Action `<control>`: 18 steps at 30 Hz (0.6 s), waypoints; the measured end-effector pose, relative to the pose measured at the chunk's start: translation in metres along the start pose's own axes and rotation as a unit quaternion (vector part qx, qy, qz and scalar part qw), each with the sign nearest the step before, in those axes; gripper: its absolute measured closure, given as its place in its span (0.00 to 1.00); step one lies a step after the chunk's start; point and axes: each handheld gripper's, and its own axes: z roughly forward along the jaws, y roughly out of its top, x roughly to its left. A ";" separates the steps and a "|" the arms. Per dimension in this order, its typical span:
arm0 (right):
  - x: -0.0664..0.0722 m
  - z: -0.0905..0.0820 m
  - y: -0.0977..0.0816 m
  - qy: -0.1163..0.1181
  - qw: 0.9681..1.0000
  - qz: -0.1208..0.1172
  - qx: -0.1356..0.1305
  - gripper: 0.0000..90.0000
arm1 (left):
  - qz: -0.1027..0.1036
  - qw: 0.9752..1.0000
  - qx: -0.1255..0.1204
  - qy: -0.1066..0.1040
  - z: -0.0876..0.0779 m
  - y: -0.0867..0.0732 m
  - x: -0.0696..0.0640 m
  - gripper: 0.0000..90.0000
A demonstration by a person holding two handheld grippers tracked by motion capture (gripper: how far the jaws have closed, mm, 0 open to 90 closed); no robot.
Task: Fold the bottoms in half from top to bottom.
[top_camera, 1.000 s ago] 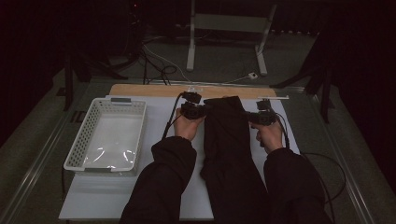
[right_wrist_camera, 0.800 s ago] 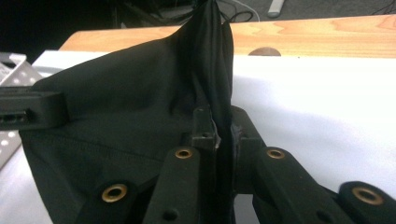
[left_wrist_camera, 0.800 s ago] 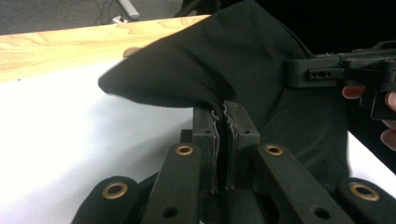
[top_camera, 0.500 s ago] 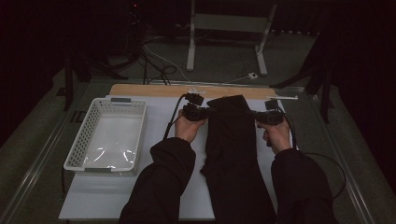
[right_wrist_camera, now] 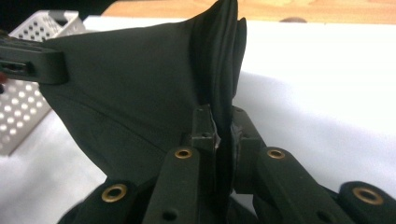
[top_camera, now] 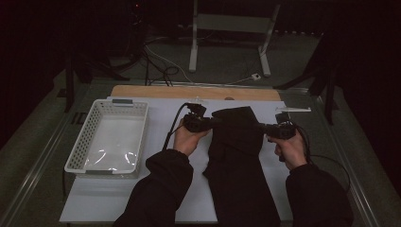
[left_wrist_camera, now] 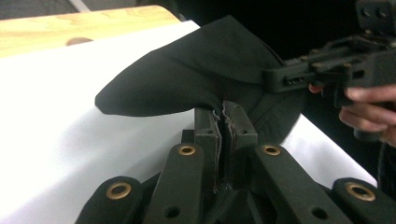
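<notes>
The white work surface point(top_camera: 142, 198) covers most of the table, with a wooden board point(top_camera: 156, 91) along its far edge. A dark garment point(top_camera: 239, 161) lies lengthwise down the middle of the surface, its near end running off toward the person. A white perforated basket point(top_camera: 106, 137) stands well to the left of the garment.

Compared with a second ago, the two grippers are set farther apart, and the far end of the garment is drawn out flatter and wider between them. This is judged to mean that the cloth is being spread or tensioned ahead of a fold.

The left gripper point(left_wrist_camera: 223, 112) is clamped on the left far corner of the garment, the jaws closed down to the thickness of the cloth. The right gripper point(right_wrist_camera: 218, 122) is likewise closed on a bunched fold at the right far corner.

Bare surface is available between the garment and the basket, and a narrower strip is left on the right before the table edge point(top_camera: 352, 161). The far hem lies near the wooden board.
</notes>
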 end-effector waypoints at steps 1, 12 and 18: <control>0.001 -0.002 -0.002 -0.001 1.000 -0.003 0.002 0.93 | 0.005 1.000 0.001 -0.002 -0.001 -0.003 -0.003 0.96; 0.018 -0.022 -0.031 0.007 0.999 -0.030 0.011 0.93 | 0.027 0.999 0.015 -0.029 -0.017 -0.036 -0.029 0.96; 0.025 -0.028 -0.056 0.017 0.999 -0.034 0.027 0.93 | 0.043 0.998 0.035 -0.041 -0.022 -0.059 -0.044 0.96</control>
